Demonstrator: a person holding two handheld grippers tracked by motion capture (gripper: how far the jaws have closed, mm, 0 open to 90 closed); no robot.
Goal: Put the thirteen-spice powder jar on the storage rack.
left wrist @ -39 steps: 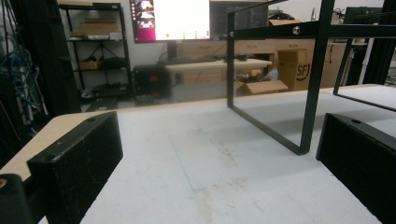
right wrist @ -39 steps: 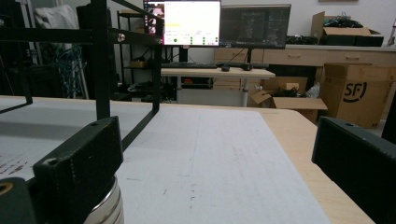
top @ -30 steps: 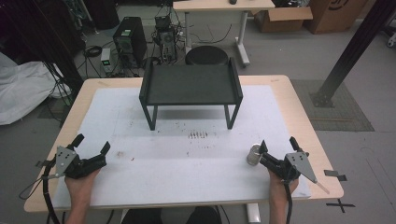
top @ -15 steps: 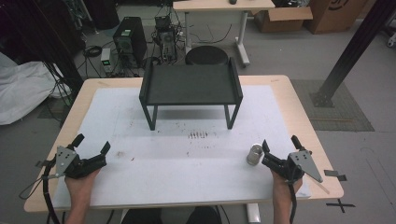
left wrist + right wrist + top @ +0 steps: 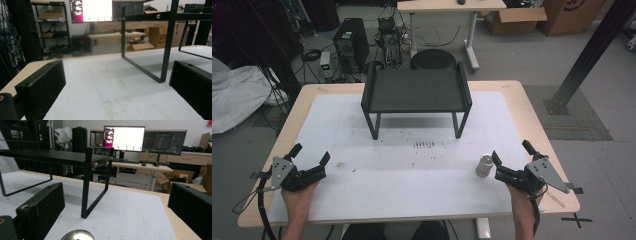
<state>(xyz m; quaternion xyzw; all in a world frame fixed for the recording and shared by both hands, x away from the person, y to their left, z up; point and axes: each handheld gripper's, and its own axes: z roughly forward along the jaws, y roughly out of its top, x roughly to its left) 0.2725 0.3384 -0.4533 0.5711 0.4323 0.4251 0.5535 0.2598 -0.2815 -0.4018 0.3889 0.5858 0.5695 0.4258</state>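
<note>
A small silver metal cylinder [image 5: 484, 165] stands upright on the white table cover [image 5: 422, 175] at the front right. My right gripper [image 5: 511, 150] is open just to its right, with its nearer finger [image 5: 497, 159] close beside the cylinder and nothing held. In the right gripper view the cylinder's round top [image 5: 78, 235] shows at the bottom edge next to the left jaw, and the right gripper [image 5: 115, 195] stands wide open. My left gripper [image 5: 310, 153] is open and empty at the front left; in its own view the left gripper [image 5: 117, 75] faces the stand's leg.
A black metal stand [image 5: 417, 92] with a flat top on thin legs occupies the back middle of the table; its leg [image 5: 166, 50] and frame [image 5: 86, 182] rise ahead of both grippers. Dark scuff marks [image 5: 424, 145] lie in front of it. Desks and monitors stand beyond the table.
My right gripper has drawn a little to the right, away from the cylinder, which stays in place. The left gripper has not moved.
</note>
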